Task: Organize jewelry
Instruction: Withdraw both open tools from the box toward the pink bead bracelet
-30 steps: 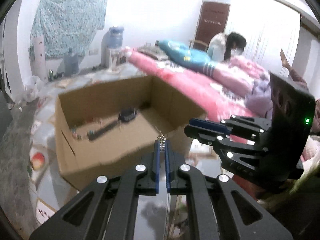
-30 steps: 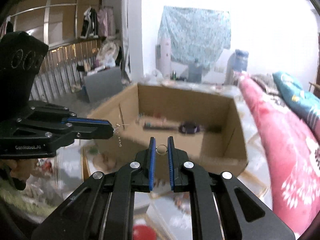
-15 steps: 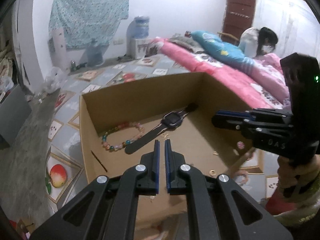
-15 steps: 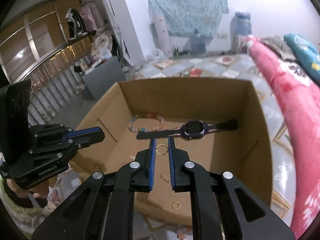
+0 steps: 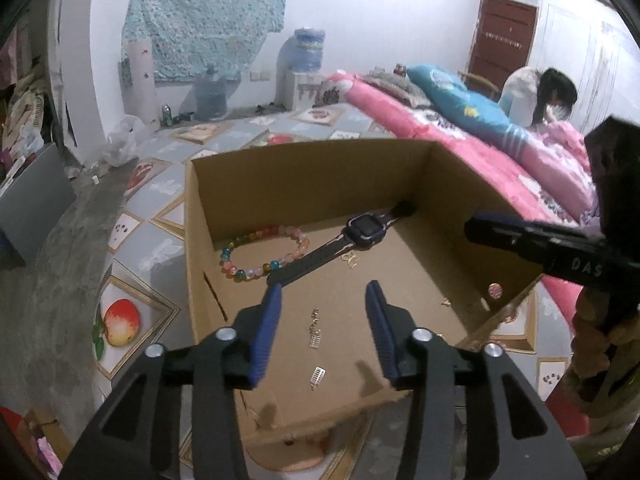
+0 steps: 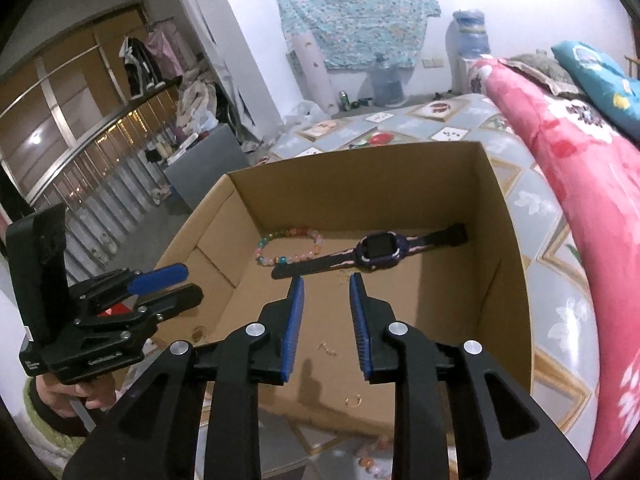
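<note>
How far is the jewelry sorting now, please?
Done: bead bracelet, watch and small gold pieces lie in the cardboard box. In hand: nothing; left hand-held gripper and right hand-held gripper have just been opening, empty. Left: beads outside the box.

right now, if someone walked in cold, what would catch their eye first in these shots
The open cardboard box fills the middle of both views, with a dark watch lying slantwise on its floor and a colourful bead bracelet just to its left. Small gold pieces lie scattered nearer the front wall. Over the box, the left gripper and the right gripper have both just been opening, with nothing between their blue pads.
</note>
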Demonstrator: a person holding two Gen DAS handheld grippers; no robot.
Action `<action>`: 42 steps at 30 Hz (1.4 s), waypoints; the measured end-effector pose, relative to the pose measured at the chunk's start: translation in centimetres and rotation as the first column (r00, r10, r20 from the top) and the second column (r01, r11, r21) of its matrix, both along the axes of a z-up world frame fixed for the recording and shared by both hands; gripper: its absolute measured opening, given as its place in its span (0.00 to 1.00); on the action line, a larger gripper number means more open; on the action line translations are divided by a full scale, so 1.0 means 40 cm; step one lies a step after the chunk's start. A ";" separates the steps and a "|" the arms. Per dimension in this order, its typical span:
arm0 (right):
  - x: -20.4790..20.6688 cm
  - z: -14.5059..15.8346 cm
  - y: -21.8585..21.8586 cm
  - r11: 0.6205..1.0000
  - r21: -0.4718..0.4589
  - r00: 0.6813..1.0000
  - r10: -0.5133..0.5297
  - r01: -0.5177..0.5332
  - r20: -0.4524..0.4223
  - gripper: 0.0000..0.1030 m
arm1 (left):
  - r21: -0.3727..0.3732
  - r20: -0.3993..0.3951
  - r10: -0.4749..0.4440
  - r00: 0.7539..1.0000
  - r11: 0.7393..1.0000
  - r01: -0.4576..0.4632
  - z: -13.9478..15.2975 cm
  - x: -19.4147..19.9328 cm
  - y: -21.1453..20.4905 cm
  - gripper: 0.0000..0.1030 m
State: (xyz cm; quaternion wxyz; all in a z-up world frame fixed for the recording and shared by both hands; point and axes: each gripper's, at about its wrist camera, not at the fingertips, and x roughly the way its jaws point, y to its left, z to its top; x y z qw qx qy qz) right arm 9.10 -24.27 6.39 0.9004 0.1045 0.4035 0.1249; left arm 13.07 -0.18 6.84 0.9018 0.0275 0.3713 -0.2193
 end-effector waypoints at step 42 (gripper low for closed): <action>-0.167 -0.211 -0.103 0.989 -0.102 0.959 -0.129 0.106 -0.251 0.22 | 0.248 -0.272 0.147 0.951 0.966 -0.079 -0.272 -0.182 -0.056 0.94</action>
